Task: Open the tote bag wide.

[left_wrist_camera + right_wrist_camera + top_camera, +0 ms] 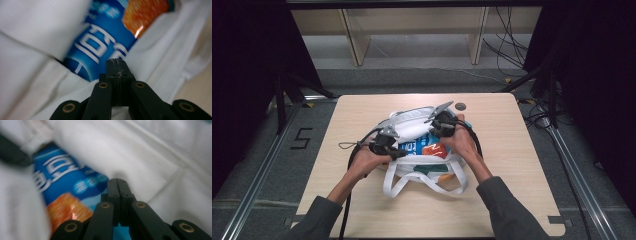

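Two tools [404,154] [435,131] beside blue packet [416,146]

I count one table [362,200], light wood, with one round dark mark [460,106] near its far edge. On it lies one white cloth bag [412,127], which has two strap handles [422,187] looping toward me. Inside the bag I count one snack packet [422,147], blue with an orange patch. I hold two grippers: my left gripper [398,152] and my right gripper [435,131], one per hand, each with two black jaws and one trailing cable. Beyond the table I count two wooden uprights [357,45] on the floor.
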Demonstrator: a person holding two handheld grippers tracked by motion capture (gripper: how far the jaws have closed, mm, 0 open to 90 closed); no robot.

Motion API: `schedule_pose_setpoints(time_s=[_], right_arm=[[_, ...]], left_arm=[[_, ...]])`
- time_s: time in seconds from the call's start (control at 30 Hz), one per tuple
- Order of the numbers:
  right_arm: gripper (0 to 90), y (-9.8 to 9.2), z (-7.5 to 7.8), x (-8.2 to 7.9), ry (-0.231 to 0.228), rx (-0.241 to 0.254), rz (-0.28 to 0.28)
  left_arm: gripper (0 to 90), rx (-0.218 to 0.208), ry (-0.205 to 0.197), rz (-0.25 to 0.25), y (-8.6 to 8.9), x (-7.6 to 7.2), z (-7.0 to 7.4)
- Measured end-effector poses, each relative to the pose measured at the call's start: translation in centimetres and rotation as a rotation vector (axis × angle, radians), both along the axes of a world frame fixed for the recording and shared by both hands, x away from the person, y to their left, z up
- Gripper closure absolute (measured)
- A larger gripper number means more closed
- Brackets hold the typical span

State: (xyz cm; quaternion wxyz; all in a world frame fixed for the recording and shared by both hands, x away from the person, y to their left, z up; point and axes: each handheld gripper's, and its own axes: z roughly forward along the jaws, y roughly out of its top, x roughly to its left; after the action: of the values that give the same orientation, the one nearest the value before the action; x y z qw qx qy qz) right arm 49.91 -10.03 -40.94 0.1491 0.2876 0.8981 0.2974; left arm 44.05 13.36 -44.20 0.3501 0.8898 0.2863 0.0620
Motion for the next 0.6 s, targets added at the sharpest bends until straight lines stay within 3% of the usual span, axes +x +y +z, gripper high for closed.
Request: schedule_pose_setpoints(time_s=[0.03, 0.07, 0.13, 0.23, 0.27, 0.3, 0.37, 0.5, 0.53, 0.6], right_arm=[[90.0, 0.0, 0.0, 0.9, -0.035, 0.006, -0.028], [90.0, 0.1, 0.0, 1.8, -0.043, 0.012, -0.072], [90.0, 0.2, -0.3, 3.9, -0.018, -0.046, -0.138], [90.0, 0.6, -1.5, 5.7, 0.008, -0.101, -0.204], [90.0, 0.6, -2.3, 6.4, 0.025, -0.148, -0.24], [90.0, 0.6, -3.0, 6.8, 0.039, -0.164, -0.257], [90.0, 0.4, -3.7, 7.1, 0.064, -0.159, -0.254], [90.0, 0.1, -2.8, 6.7, 0.059, -0.122, -0.244], [90.0, -1.1, -1.4, 6.2, 0.04, -0.04, -0.222], [90.0, -1.9, -0.3, 5.4, 0.019, 0.024, -0.177]], left_arm=[[89.4, 0.018, 0.008, -0.026, 0.0, -0.6, -0.4], [89.4, 0.033, 0.003, -0.045, -0.2, -1.3, -0.9], [89.5, 0.06, -0.021, -0.064, -0.2, -2.8, -1.7], [89.6, 0.029, -0.028, -0.05, 0.0, -3.4, -2.2], [89.6, -0.003, -0.036, -0.034, 0.3, -3.7, -2.7], [89.6, -0.024, -0.022, -0.019, 0.3, -3.7, -2.7], [89.5, -0.024, -0.029, -0.021, 0.3, -3.5, -2.5], [89.4, -0.048, -0.038, -0.012, 0.3, -3.3, -1.5], [88.2, -0.101, -0.042, 0.012, 0.6, -2.8, -0.6], [87.8, -0.112, -0.079, 0.027, 0.8, -2.2, 0.6]])
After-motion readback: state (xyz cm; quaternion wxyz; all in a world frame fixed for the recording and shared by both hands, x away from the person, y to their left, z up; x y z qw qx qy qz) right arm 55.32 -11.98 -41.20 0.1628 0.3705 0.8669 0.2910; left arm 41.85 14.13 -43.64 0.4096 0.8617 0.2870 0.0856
